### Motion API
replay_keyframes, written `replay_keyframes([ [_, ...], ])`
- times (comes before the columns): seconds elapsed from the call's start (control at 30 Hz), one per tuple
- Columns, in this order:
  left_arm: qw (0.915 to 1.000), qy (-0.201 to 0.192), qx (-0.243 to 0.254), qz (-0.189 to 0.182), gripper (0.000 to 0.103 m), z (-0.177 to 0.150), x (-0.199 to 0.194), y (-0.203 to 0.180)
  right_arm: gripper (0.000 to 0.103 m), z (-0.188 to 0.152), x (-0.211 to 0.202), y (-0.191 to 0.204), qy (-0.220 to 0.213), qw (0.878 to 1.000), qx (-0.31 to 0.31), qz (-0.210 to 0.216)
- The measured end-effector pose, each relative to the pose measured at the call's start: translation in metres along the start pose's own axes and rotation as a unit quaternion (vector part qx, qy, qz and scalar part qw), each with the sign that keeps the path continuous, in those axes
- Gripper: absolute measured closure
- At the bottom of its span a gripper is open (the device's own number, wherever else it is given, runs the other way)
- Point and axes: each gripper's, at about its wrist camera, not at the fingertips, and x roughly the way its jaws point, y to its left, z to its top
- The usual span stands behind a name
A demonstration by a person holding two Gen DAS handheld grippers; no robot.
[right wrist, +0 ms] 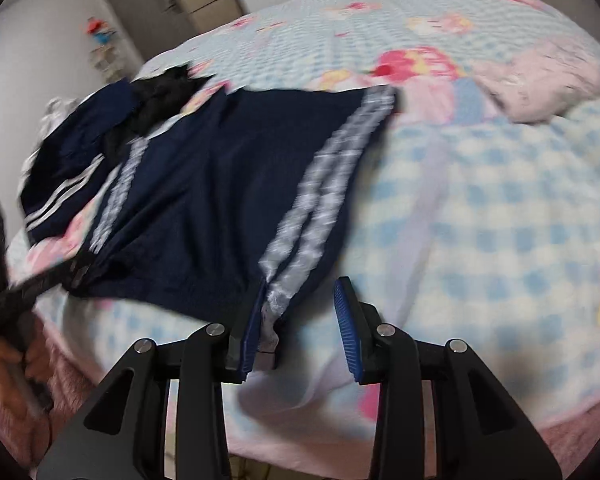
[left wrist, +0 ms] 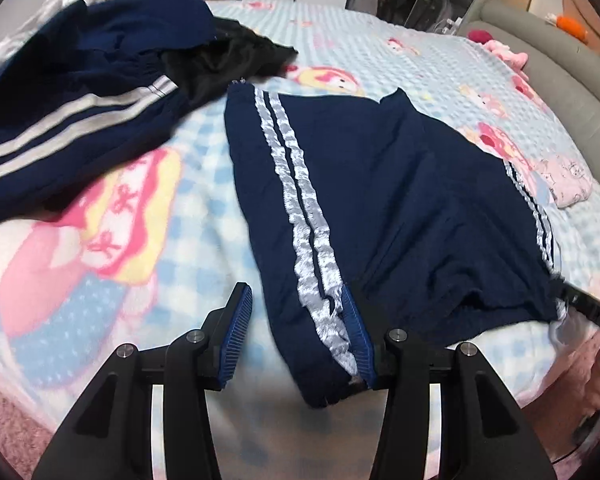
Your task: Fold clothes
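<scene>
Across the whole scene lies a bed (left wrist: 400,52) with a blue checked blanket (right wrist: 480,200) that has pink cartoon prints. On this blanket, near the front edge, a pair of navy trousers (left wrist: 380,184) with double silver side stripes is spread flat; its hem end reaches to the edge of the bed. Behind it and to the left in the left wrist view is a heap of other clothes: a second navy garment (left wrist: 76,120) with white stripes, crumpled, and a black garment (left wrist: 228,60) partly under it. A pink folded cloth (right wrist: 540,84) lies on the blanket, well apart from the trousers on the other side.

The left gripper (left wrist: 296,332) stands at the striped corner of the trousers. Its jaws are about half open; the cloth passes between them and lies against the right pad (left wrist: 354,320), while the left pad is clear of it, so they do not pinch it. The right gripper (right wrist: 300,328) is at the other striped corner. Its jaws are partly open too; the striped edge lies against the left pad (right wrist: 252,328), and the right pad stands free. A hand (right wrist: 8,364) shows at the left edge of the right wrist view, blurred.
</scene>
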Motion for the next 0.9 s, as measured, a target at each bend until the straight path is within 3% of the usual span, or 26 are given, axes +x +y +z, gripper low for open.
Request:
replay_keyframes([
  [0.1,0.9984,-0.017,-0.029,-0.045,0.054,-0.002,-0.013,0.009,0.068,0.000,-0.008,-0.011,-0.015,0.999,0.028,0.006],
  [0.2,0.9944,0.005,-0.055,-0.091,0.053,-0.003,-0.009,0.013,0.065,-0.002,-0.015,-0.009,-0.027,0.996,0.032,0.074],
  [0.27,0.9958,0.018,-0.046,-0.077,0.053,-0.006,-0.003,0.009,0.065,-0.002,-0.011,-0.002,-0.017,0.994,0.021,0.102],
  [0.33,0.9985,0.027,-0.033,-0.036,0.053,-0.009,-0.001,0.004,0.065,-0.005,0.003,0.006,-0.002,0.998,0.006,0.069],
  [0.43,0.9958,0.036,-0.073,-0.043,0.052,-0.006,-0.010,0.013,0.068,-0.008,0.014,-0.001,0.011,0.999,0.013,0.041],
  [0.57,0.9879,0.029,-0.124,-0.089,0.053,-0.008,-0.029,0.020,0.065,-0.004,-0.007,-0.012,-0.036,0.998,0.024,0.035],
  [0.67,0.9902,0.031,-0.102,-0.090,0.053,-0.015,-0.025,0.015,0.064,-0.004,-0.010,-0.019,-0.030,0.993,0.046,0.105],
  [0.77,0.9780,0.052,-0.137,-0.149,0.053,-0.022,-0.009,0.025,0.064,-0.006,-0.003,-0.014,-0.011,0.992,0.048,0.120],
  [0.9,0.9623,0.044,-0.167,-0.210,0.054,-0.026,-0.007,0.033,0.064,-0.007,0.008,-0.003,0.004,0.993,0.027,0.111],
])
